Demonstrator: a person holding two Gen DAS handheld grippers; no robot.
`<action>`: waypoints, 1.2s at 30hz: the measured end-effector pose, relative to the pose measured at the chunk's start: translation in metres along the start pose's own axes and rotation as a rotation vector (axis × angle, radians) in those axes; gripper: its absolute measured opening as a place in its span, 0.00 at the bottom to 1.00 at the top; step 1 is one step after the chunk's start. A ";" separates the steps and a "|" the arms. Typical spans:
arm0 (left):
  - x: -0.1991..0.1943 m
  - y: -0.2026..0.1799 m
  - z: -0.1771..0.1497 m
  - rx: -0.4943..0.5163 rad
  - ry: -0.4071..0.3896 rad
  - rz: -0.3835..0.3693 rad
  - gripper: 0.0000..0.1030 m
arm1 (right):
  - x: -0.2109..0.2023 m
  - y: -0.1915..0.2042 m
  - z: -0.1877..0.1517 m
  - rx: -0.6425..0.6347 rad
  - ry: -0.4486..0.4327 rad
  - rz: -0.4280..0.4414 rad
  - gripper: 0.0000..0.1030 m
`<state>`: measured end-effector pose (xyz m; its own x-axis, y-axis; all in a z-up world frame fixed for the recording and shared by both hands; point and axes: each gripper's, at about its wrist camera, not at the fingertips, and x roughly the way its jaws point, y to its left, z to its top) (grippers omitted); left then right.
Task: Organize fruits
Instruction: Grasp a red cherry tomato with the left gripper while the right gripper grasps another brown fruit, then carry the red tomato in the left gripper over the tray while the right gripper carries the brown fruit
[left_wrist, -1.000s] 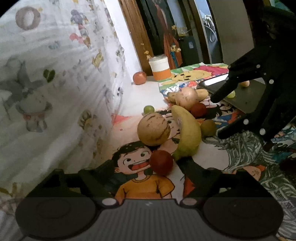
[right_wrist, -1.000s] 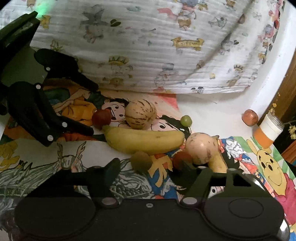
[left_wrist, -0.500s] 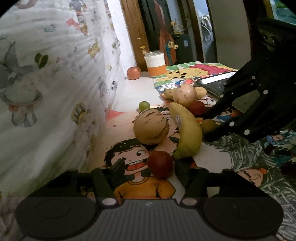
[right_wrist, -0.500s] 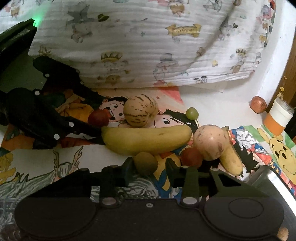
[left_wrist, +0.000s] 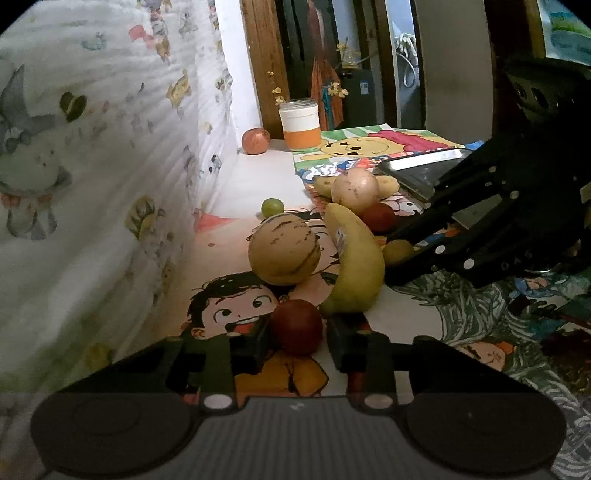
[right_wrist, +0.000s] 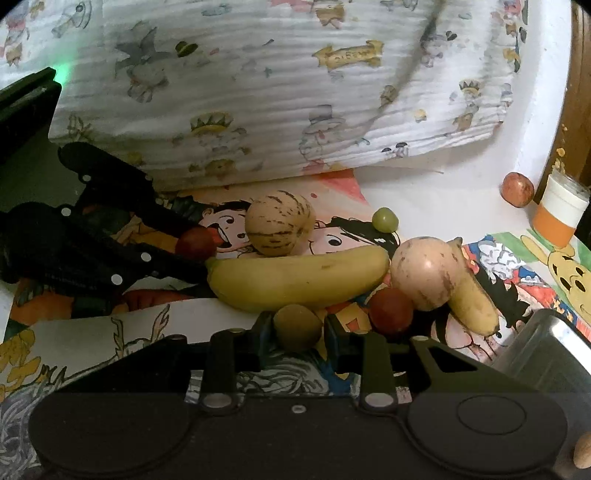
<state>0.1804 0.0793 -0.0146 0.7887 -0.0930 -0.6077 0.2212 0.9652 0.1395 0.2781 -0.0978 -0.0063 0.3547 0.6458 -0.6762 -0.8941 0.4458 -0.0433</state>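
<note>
My left gripper (left_wrist: 297, 341) is closing, its pads against a dark red round fruit (left_wrist: 295, 326) on the cartoon mat. My right gripper (right_wrist: 298, 332) is closing too, pads on a small olive-brown fruit (right_wrist: 297, 326). Between the two lie a banana (right_wrist: 295, 280), a striped tan melon (right_wrist: 279, 223), a pale round fruit (right_wrist: 424, 273), a second red fruit (right_wrist: 390, 310) and a green grape (right_wrist: 385, 219). In the left wrist view the right gripper (left_wrist: 391, 254) comes in from the right, astride the olive fruit (left_wrist: 398, 251) beside the banana (left_wrist: 354, 269).
Printed bedding (left_wrist: 92, 184) walls off the mat's far side. A metal tray (right_wrist: 546, 347) lies at the right. An orange and white cup (left_wrist: 299, 125) and a reddish apple (left_wrist: 255, 141) stand on the white floor by a wooden door frame.
Both grippers' jaws have come together from wide apart, the left onto the red fruit, the right onto the olive-brown fruit. Neither hand has shifted much.
</note>
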 end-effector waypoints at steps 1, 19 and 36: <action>0.000 0.000 0.000 -0.002 0.001 0.002 0.34 | 0.000 0.000 0.000 0.005 -0.003 -0.001 0.32; -0.012 -0.002 0.000 -0.266 0.050 0.126 0.31 | -0.013 0.002 -0.007 0.068 -0.027 0.001 0.29; -0.035 -0.047 0.030 -0.336 -0.005 0.079 0.31 | -0.091 -0.019 -0.033 0.165 -0.122 -0.088 0.29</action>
<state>0.1602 0.0298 0.0236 0.7986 -0.0150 -0.6017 -0.0415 0.9959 -0.0799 0.2536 -0.1857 0.0320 0.4692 0.6657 -0.5802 -0.8049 0.5927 0.0291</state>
